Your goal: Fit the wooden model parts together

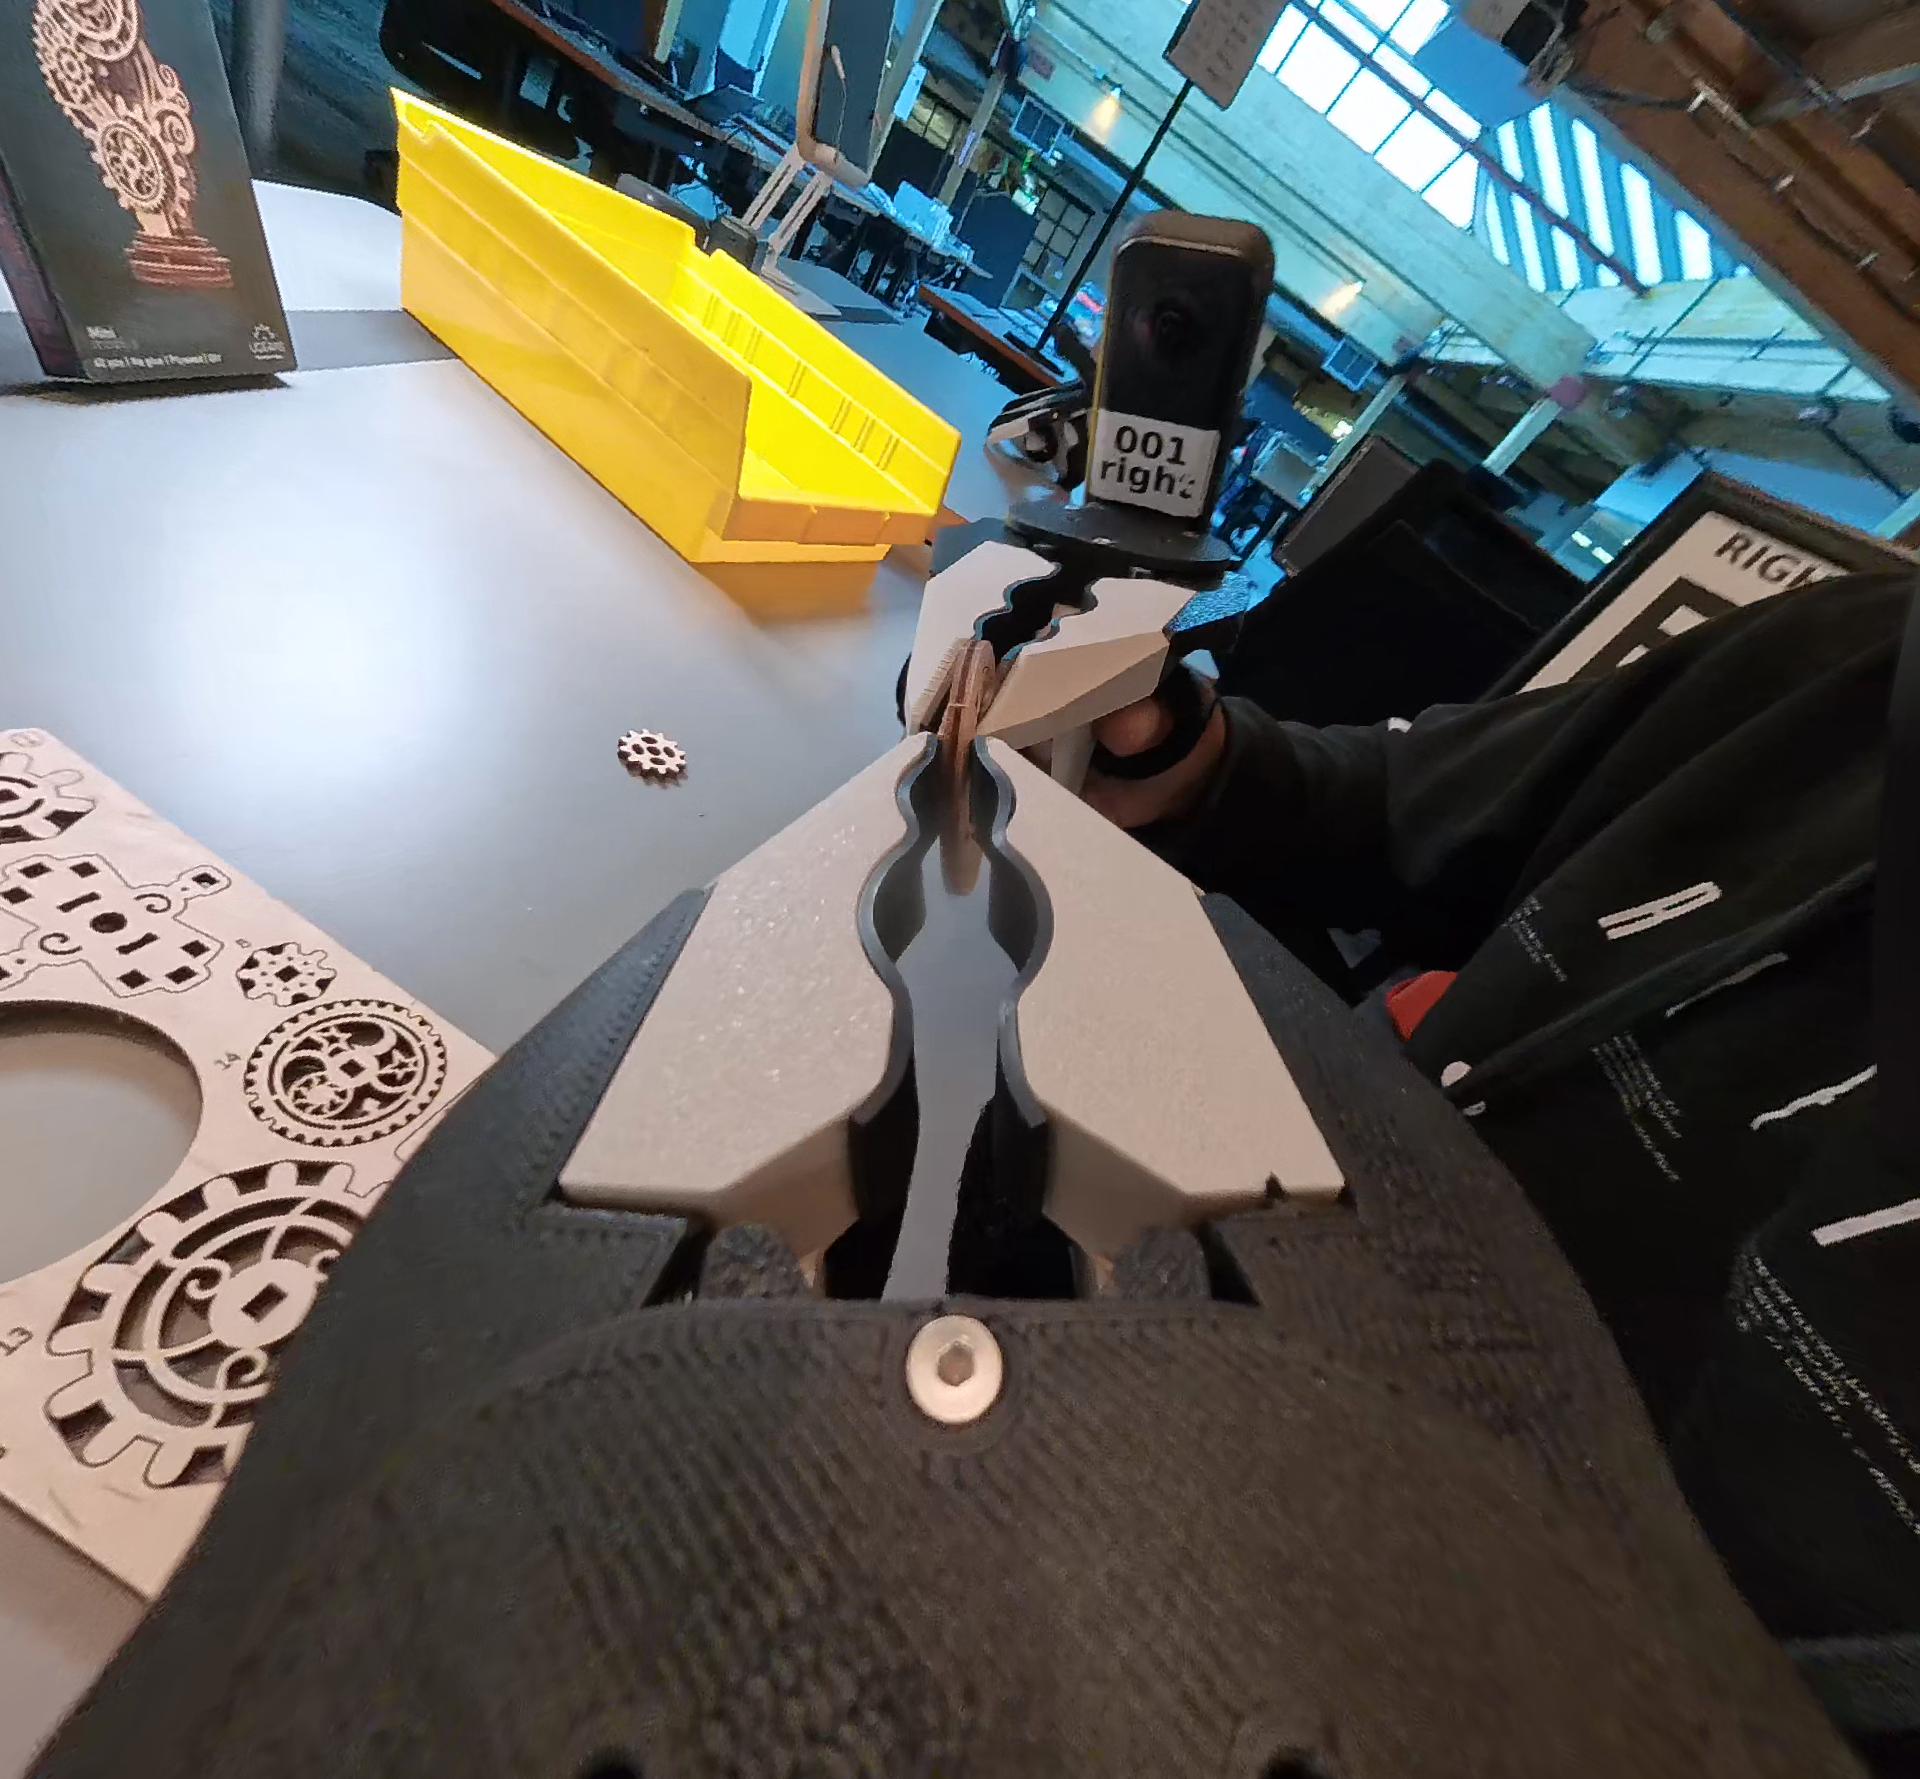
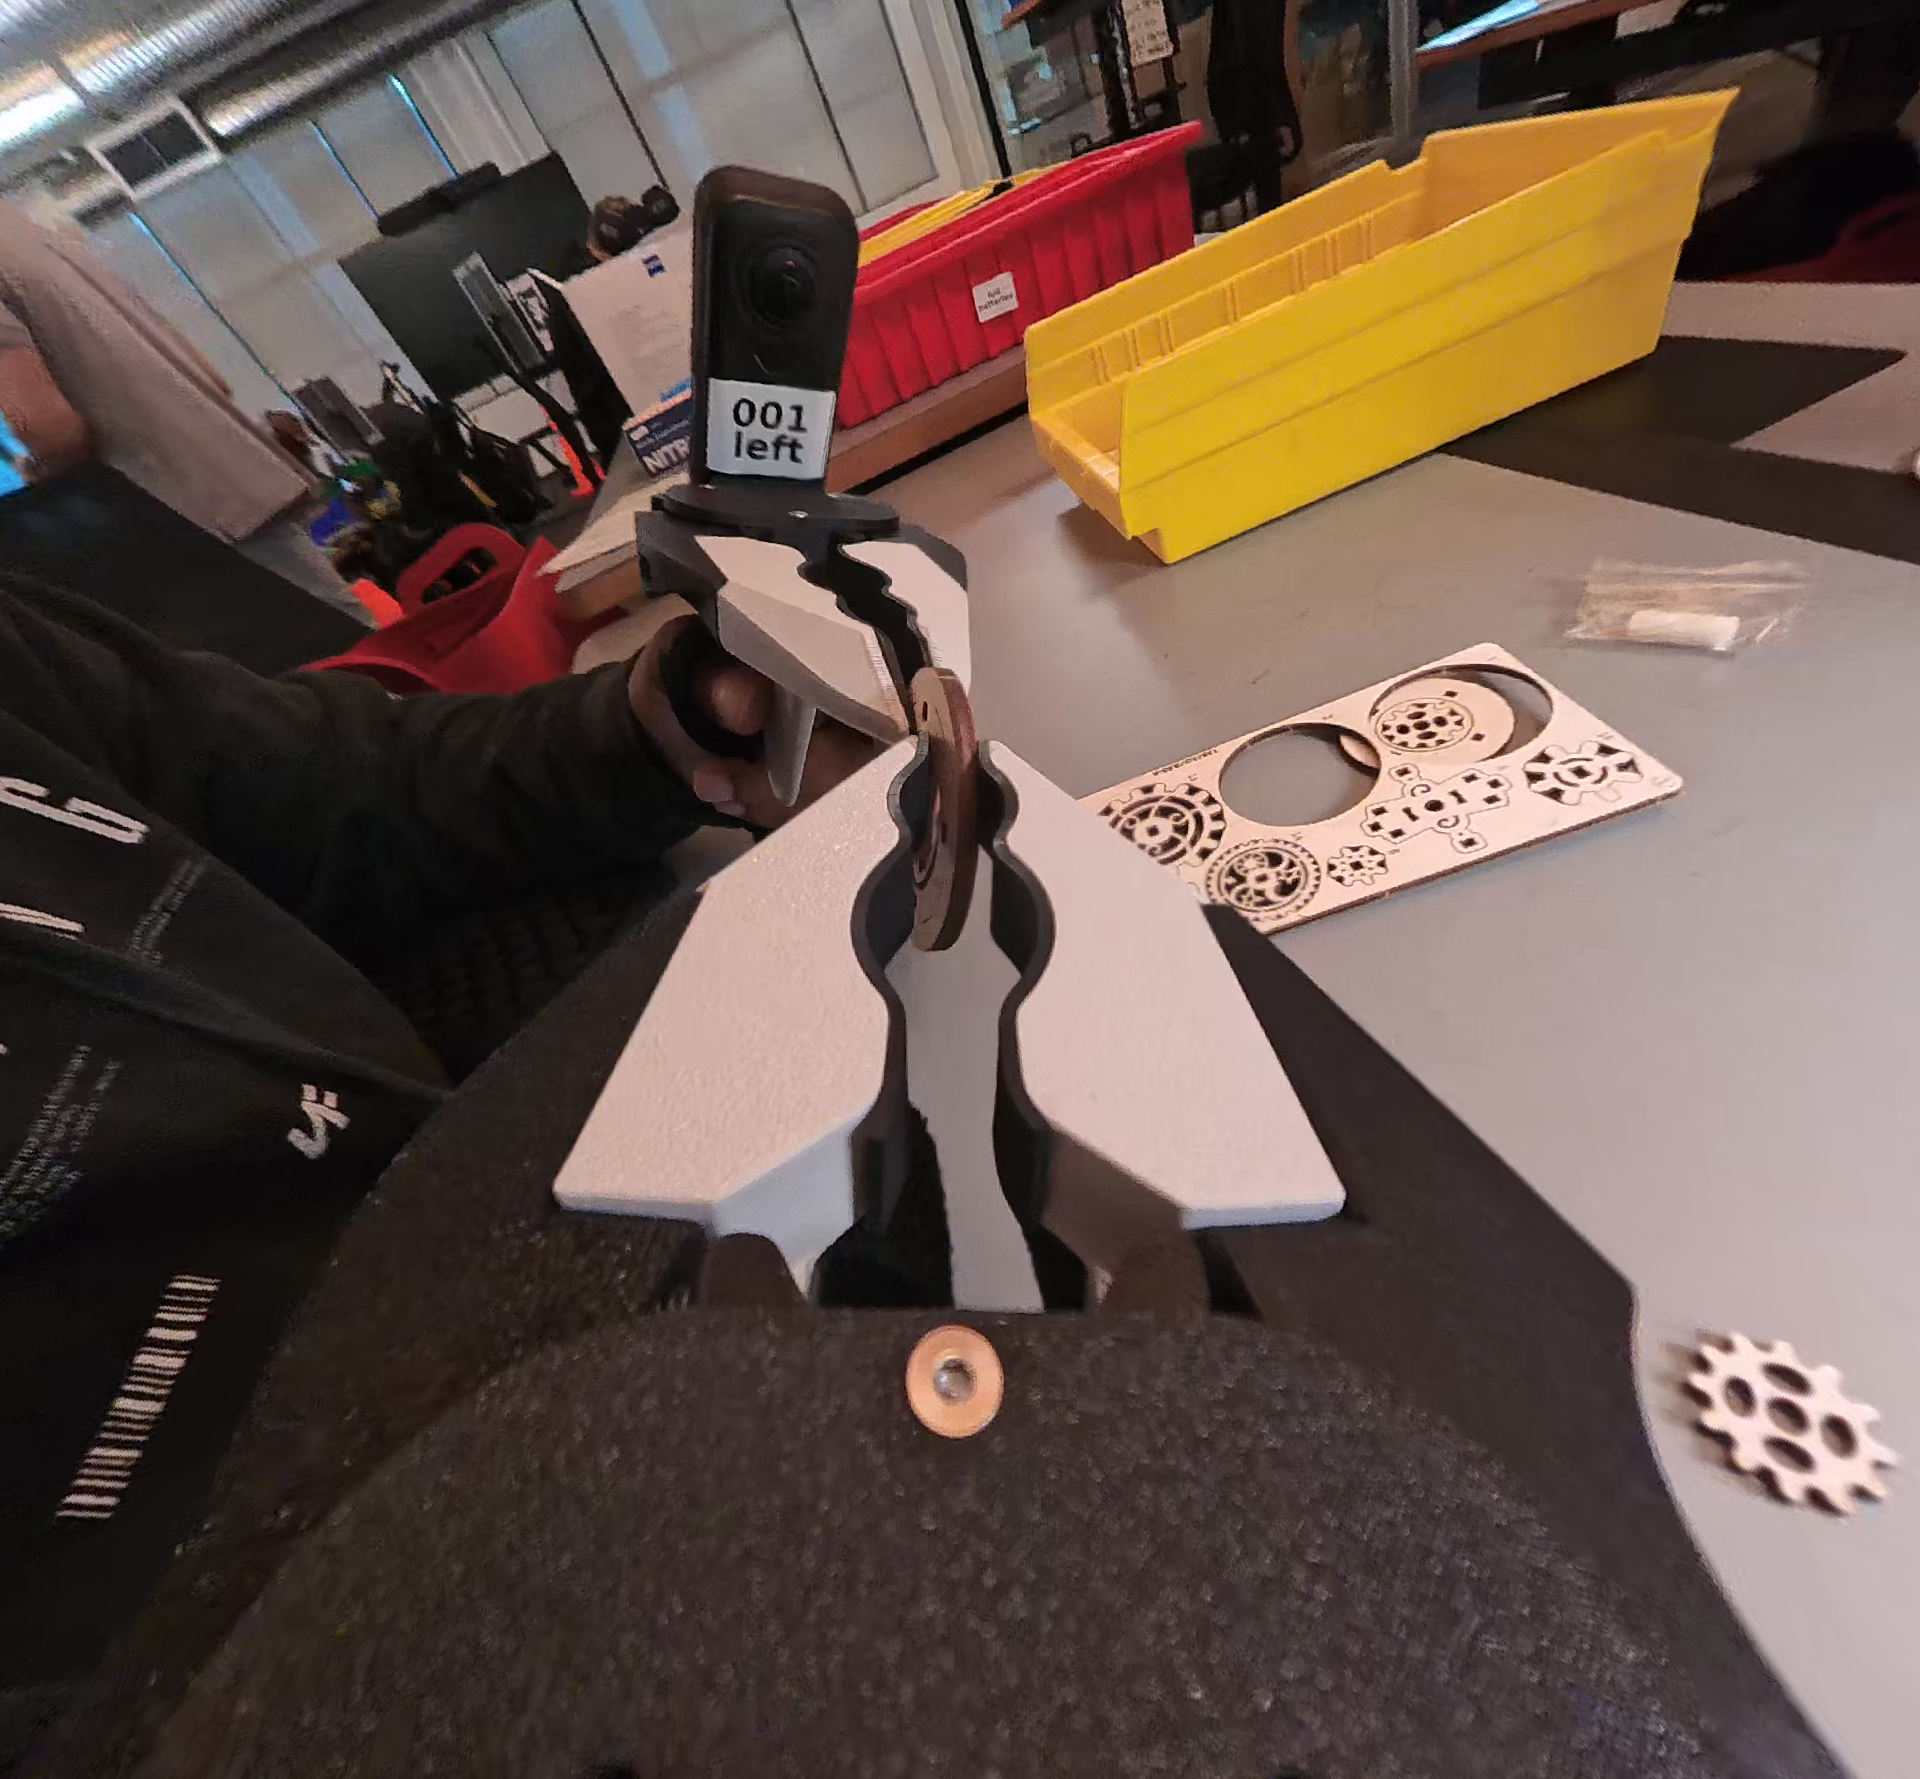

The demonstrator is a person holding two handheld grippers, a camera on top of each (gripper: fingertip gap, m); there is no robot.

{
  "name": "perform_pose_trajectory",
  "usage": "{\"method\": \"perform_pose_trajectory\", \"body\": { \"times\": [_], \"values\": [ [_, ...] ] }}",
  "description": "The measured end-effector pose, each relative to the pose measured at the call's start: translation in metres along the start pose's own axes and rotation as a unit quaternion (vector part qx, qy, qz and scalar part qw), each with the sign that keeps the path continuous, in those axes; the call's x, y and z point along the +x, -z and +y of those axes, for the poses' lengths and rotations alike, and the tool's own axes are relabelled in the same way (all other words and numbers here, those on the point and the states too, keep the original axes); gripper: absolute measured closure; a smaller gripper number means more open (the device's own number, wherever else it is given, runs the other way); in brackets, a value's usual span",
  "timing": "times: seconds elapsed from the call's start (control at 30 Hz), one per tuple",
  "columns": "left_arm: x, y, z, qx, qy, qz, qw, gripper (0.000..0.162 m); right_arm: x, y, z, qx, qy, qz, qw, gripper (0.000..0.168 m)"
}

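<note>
My left gripper [image 1: 951,755] is shut on a round wooden disc [image 1: 958,836], held edge-on above the grey table [image 1: 416,586]. My right gripper [image 2: 951,755] is shut on a darker wooden disc [image 2: 951,856]. The two grippers face each other tip to tip; the right gripper also shows in the left wrist view [image 1: 961,695] and the left gripper in the right wrist view [image 2: 920,690]. The two discs meet at the fingertips; I cannot tell whether they are joined. A small loose wooden gear [image 1: 652,755] lies on the table and also shows in the right wrist view [image 2: 1787,1423].
A laser-cut wooden sheet [image 1: 156,1002] with gears and round holes lies on the table; it also shows in the right wrist view [image 2: 1382,815]. A yellow bin [image 1: 665,358] stands behind, the kit box [image 1: 114,119] at far left, a small plastic bag [image 2: 1683,612] beyond the sheet. A person's black sleeves hold both grippers. My left and right fingertips are right by each other. The small loose wooden gear [image 1: 652,755] sits 15 centimetres or so from the ends of my right fingers. Seen from the right wrist view [image 2: 1764,1404] as well.
</note>
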State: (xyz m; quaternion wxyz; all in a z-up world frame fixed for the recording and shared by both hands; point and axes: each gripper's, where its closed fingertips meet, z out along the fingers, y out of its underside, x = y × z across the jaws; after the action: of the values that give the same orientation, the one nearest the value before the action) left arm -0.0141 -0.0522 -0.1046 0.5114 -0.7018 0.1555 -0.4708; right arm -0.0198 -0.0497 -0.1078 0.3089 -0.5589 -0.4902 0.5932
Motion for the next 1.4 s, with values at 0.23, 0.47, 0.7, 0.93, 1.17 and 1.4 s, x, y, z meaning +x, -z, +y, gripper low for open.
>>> {"method": "perform_pose_trajectory", "body": {
  "times": [0.23, 0.47, 0.7, 0.93, 1.17, 1.4],
  "values": [
    [-0.011, 0.008, -0.009, 0.038, 0.063, 0.008, 0.997, 0.16, 0.006, 0.002, 0.004, -0.014, -0.021, -0.017, 1.0, 0.147],
    [-0.016, 0.01, -0.012, 0.061, 0.089, 0.012, 0.994, 0.16, 0.012, 0.003, 0.004, 0.004, -0.06, -0.022, 0.998, 0.163],
    [-0.014, 0.007, 0.0, 0.002, 0.034, 0.003, 0.999, 0.148, 0.005, 0.006, 0.01, -0.052, -0.027, -0.042, 0.997, 0.168],
    [-0.015, 0.0, 0.009, -0.047, -0.09, -0.064, 0.993, 0.157, 0.009, 0.005, 0.007, -0.056, 0.053, 0.01, 0.997, 0.165],
    [-0.012, 0.003, 0.001, 0.001, 0.021, -0.008, 1.0, 0.158, 0.007, 0.007, 0.006, -0.035, 0.015, -0.019, 0.999, 0.153],
    [-0.02, -0.001, 0.007, -0.001, 0.067, -0.019, 0.998, 0.157, 0.012, 0.001, 0.01, -0.029, -0.016, -0.017, 0.999, 0.164]
  ]
}}
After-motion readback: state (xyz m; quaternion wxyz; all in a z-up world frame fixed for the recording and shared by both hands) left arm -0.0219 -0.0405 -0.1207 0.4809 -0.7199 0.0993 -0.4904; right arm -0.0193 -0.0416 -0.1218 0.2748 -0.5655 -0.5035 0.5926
